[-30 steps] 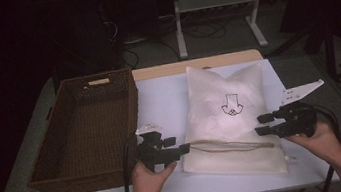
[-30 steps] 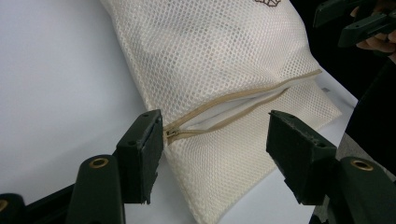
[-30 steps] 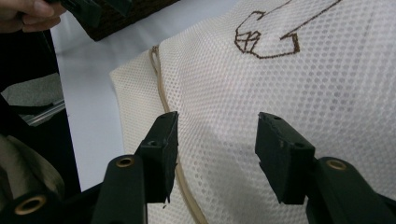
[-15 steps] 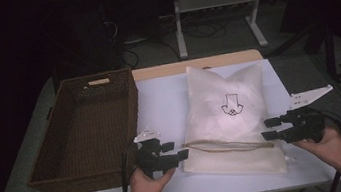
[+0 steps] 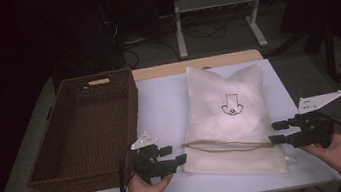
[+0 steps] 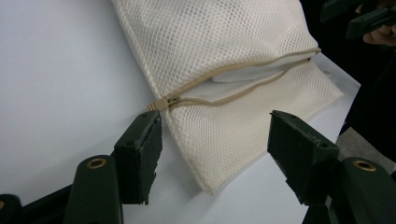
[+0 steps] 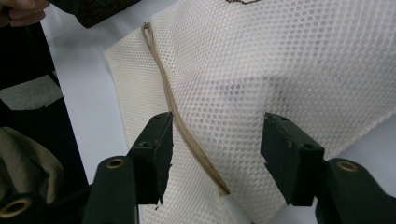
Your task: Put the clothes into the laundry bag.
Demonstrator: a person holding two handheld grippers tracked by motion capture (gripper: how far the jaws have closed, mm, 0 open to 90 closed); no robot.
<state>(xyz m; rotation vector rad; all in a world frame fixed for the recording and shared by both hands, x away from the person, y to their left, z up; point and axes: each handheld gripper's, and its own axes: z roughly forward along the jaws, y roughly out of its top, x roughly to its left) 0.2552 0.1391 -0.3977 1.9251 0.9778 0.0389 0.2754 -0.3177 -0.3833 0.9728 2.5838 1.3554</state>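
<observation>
Now, beginning with the right gripper (image 5: 275, 131): slack and holding nothing, having just been spreading its jaws wider, with the far end of the zipper (image 7: 187, 135) lying between them but pinched by neither pad. Sits slightly nearer the front of the table (image 5: 160, 107) than a second ago, just beside the right edge of the mesh bag (image 5: 232, 117). Reads as a let-go, probably after steadying that end. Turning to the left gripper (image 5: 174, 155): likewise unclenched, wide and much as it was a second back, poised at the bag's near left corner. Has the zipper pull (image 6: 161, 103) just off the tip of one jaw, close but seemingly not gripped, and the corner of the mesh between the jaws, unpressed. Moving outward along the bag: lies flat in the middle of the white table, printed side up, zipper band across its near end. Gapes along that zipper in the left gripper view, with white cloth (image 6: 252, 74) showing inside the slit. Suggests that the opening is largely done and that reaching in, or widening the mouth, comes next. Farther left, apart from the bag: a dark wicker basket (image 5: 132, 106), nothing visible in it, likely the place for the contents.
</observation>
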